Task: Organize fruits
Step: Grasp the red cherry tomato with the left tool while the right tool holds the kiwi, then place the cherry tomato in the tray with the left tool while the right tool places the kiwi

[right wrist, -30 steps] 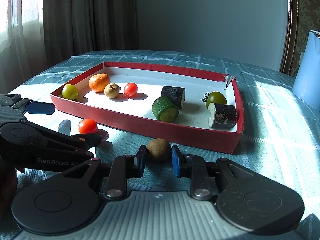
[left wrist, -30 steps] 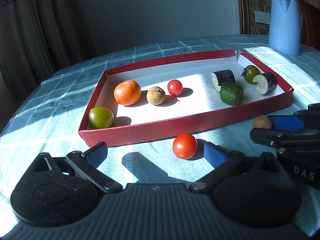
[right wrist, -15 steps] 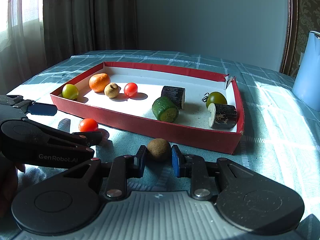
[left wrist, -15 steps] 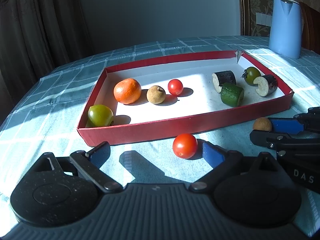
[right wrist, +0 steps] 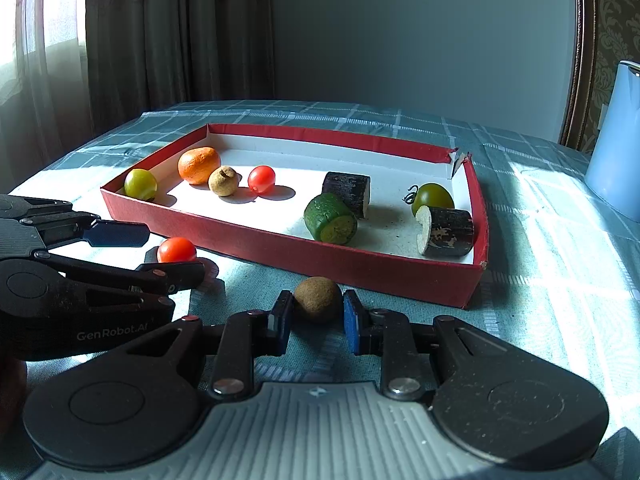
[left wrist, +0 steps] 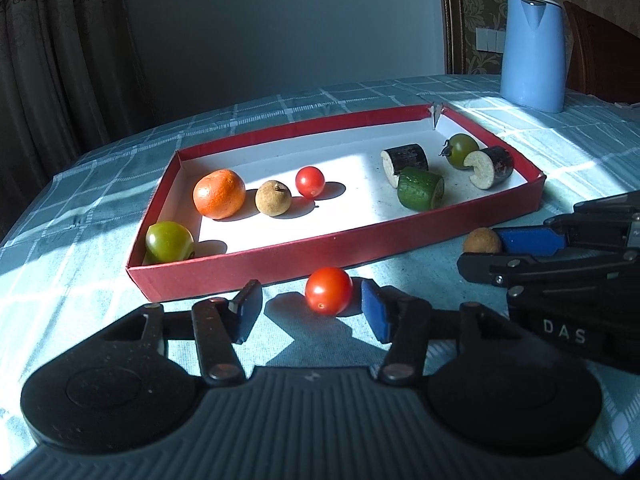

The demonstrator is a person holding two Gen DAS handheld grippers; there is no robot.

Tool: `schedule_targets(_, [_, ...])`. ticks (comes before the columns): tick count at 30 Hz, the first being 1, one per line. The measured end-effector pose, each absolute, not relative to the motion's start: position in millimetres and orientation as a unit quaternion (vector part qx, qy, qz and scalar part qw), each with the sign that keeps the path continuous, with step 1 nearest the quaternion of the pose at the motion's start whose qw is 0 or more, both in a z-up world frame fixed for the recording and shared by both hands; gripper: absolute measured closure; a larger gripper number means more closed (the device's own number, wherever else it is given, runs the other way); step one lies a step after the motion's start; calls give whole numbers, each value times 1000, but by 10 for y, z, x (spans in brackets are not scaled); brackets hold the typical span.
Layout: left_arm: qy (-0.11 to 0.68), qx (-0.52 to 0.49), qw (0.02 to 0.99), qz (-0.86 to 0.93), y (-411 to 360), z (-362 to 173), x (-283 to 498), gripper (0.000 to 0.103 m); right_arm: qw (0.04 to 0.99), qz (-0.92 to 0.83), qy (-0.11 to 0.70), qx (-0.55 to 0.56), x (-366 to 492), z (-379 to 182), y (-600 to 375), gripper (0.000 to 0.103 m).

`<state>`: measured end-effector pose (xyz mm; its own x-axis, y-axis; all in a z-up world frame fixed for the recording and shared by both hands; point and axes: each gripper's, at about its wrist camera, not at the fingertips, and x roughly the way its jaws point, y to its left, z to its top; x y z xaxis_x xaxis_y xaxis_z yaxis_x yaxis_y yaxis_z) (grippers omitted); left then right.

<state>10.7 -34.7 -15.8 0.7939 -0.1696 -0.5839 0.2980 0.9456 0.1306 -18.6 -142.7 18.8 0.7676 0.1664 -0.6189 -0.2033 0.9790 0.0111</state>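
Claws: left claw closing around red cherry tomato on bench before red tray, far pad apart; right claw clamped on brown longan beside tray.

Bench covered in a teal checked cloth, lit by hard patches of sunlight. Dark patterned curtains at left; a sheer, bright window beside them. Plain grey wall behind. Patterned wallpaper at right, with what appears to be a switch plate.
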Motion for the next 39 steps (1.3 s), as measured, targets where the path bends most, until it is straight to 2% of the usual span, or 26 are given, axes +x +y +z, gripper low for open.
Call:
schedule_targets(1, [296, 108, 940, -129, -348, -156, 96, 62, 940, 98, 326, -28, -186, 188, -1427, 77])
schedule_targets(3, [294, 112, 940, -135, -362, -159, 81, 67, 940, 99, 326, -28, -185, 189, -1428, 77])
schedule_targets(5, [292, 116, 940, -135, -378, -160, 73, 69, 940, 99, 326, -28, -185, 189, -1429, 77])
schedule_targets(7, [293, 113, 938, -144, -375, -158, 68, 80, 940, 99, 326, -28, -184, 190, -1430, 77])
schedule_targets(24, [273, 121, 943, -150, -395, -128, -3, 80, 941, 98, 324, -26, -190, 203, -1428, 77])
schedule_targets(39, [240, 91, 954, -152, -361, 74, -94, 80, 962, 88, 257, -17, -319, 359, -1466, 77])
